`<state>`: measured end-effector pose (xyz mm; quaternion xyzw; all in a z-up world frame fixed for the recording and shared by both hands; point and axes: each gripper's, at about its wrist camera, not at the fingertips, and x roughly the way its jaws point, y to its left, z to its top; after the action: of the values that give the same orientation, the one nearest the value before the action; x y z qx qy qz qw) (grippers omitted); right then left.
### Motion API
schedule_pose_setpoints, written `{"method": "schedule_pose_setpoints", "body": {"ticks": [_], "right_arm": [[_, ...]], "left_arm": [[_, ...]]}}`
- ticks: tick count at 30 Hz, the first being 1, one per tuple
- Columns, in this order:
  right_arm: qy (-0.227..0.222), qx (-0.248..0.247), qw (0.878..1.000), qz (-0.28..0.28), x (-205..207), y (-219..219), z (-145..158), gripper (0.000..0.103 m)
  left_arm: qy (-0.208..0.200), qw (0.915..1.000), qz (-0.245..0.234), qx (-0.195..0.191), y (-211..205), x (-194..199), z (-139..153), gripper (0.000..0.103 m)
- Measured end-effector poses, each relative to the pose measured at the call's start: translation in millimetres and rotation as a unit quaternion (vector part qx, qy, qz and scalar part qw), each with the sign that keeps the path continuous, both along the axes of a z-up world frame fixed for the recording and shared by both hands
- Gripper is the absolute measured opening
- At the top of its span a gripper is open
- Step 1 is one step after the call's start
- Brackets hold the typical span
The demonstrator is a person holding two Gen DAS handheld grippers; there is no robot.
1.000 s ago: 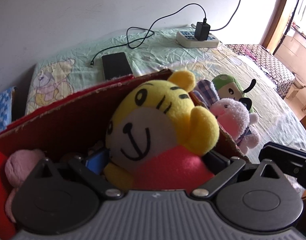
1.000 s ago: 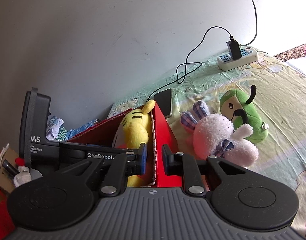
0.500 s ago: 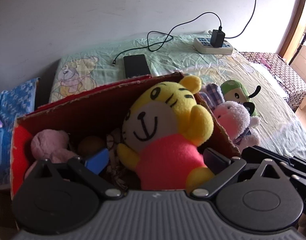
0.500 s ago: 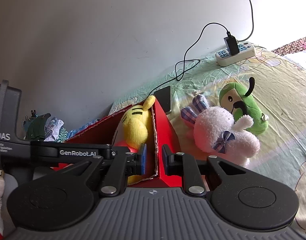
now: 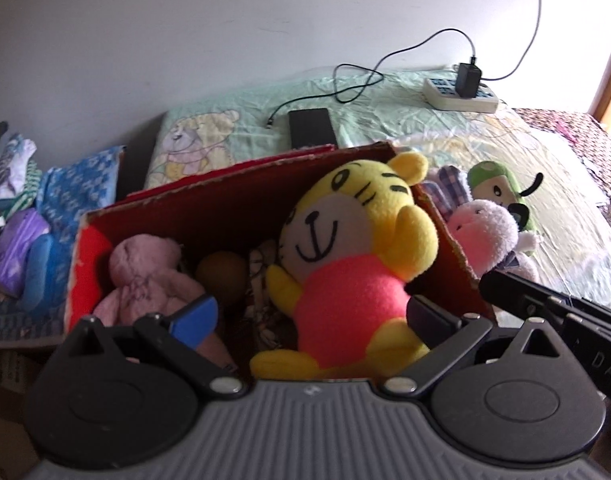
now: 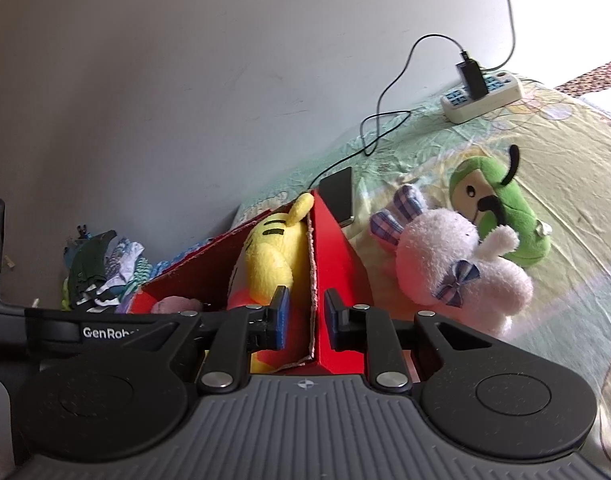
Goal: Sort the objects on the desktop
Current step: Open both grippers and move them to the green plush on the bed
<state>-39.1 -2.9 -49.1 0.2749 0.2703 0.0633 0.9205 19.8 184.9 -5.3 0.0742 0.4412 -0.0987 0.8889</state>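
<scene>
Left hand-held gripper (image 5: 309, 316) further back, spread around plush yellow tiger (image 5: 353, 256) inside red cardboard box (image 5: 225, 196).

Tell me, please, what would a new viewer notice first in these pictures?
First, the yellow tiger plush in a pink shirt, sitting in the red cardboard box between the open left tongs. Next, the pink rabbit plush and green plush lying on the bedsheet right of the box, whose wall stands between the right tongs.
</scene>
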Motion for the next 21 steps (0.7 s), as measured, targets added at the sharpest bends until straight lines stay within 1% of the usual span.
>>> {"method": "schedule_pose_setpoints", "body": {"ticks": [4,6,8,12,16,21], "right_arm": [[-0.001,0.014,0.999,0.036,7.8,-8.0,0.1,0.021],[-0.009,0.017,0.998,0.051,9.4,-14.1,2.7,0.023],[-0.014,0.023,0.998,0.061,10.5,-23.7,5.3,0.027],[-0.017,0.027,0.997,0.071,11.1,-48.8,7.8,0.027],[-0.019,0.033,0.997,0.069,10.1,-79.5,6.6,0.028],[-0.010,0.044,0.997,0.061,9.8,-116.3,-0.7,0.028]], "left_arm": [[0.008,0.9994,0.033,-0.001,-1.4,-2.8,1.1,0.101],[0.011,0.9988,0.048,-0.005,-3.4,-5.0,3.6,0.101],[0.013,0.9981,0.058,-0.013,-6.0,-7.7,6.7,0.101],[0.010,0.9965,0.075,-0.037,-15.8,-14.3,14.5,0.101],[0.005,0.9955,0.072,-0.061,-35.4,-19.8,19.7,0.101],[0.000,0.9948,0.053,-0.087,-69.1,-25.8,22.0,0.101]]}}
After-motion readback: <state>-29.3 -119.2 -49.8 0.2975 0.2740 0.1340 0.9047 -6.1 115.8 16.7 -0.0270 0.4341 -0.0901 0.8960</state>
